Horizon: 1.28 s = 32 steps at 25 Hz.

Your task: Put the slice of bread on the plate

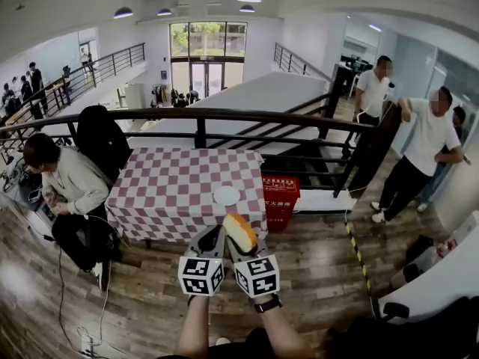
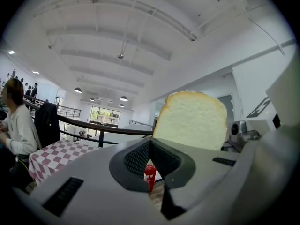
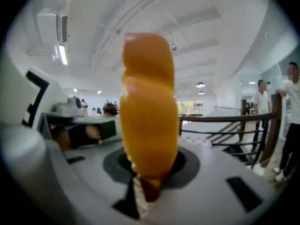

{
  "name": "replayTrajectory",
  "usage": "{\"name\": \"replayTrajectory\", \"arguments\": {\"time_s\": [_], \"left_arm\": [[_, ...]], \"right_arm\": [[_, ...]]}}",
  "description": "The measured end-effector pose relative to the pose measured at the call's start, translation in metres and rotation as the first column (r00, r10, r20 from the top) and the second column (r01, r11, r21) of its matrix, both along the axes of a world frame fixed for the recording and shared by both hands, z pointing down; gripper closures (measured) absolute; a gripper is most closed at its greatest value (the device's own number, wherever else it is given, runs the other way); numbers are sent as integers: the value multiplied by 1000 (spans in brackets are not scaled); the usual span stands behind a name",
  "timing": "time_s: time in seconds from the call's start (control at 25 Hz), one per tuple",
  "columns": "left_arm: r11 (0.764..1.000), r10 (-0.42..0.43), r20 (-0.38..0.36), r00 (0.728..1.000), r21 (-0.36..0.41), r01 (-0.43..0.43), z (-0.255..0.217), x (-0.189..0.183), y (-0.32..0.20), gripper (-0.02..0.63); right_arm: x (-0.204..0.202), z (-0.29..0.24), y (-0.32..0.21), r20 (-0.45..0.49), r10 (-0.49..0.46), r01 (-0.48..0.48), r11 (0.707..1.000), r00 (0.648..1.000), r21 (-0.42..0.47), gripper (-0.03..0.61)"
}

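Note:
In the head view my right gripper (image 1: 241,241) is shut on a slice of bread (image 1: 239,230), which stands on edge with its golden crust up, over the wooden floor in front of the table. The right gripper view has the crust edge (image 3: 147,107) rising from between the jaws of that gripper (image 3: 147,175). My left gripper (image 1: 212,239) is close beside it on the left, shut and holding nothing; its own view shows its pads (image 2: 140,159) meeting and the bread's white face (image 2: 192,121) to the right. A small white plate (image 1: 226,195) lies on the checked table (image 1: 172,185), beyond both grippers.
A person sits at the table's left end (image 1: 63,185), near a chair draped with a black jacket (image 1: 101,140). A red box (image 1: 281,200) stands to the right of the table. A dark railing (image 1: 224,116) runs behind. Two people stand at right (image 1: 426,155).

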<state>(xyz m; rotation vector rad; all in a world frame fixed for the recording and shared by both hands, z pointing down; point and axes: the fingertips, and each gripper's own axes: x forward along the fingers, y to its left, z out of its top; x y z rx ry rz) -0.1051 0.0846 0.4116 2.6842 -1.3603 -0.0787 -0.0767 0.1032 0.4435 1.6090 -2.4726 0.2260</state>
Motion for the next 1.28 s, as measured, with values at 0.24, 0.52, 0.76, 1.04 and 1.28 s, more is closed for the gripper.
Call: {"name": "replayTrajectory", "arguments": {"time_s": [0.24,0.52,0.76,1.04,1.28], "left_arm": [[1000,-14,-16,1000,10,14,-8,-16,-6,597],[999,-30,-37,999,-30,29,14,-12,-34,597],[998,-36,0,999,-47,36,32,16,-93,597],[995,-88,-5,996,-48,88,38,56,-199,597],[993,-121,21,992,-14,121,15,76,-269,597]], "right_arm": [[-9,-1,-4,-25,20,-20,1000,999,-8,483],[-8,19,-26,-30,16,-16,999,999,-30,483],[37,34,-94,31,70,-69,997,997,-35,483],[92,23,-203,11,78,-78,996,997,42,484],[131,6,-279,30,82,-83,996,996,41,485]]}}
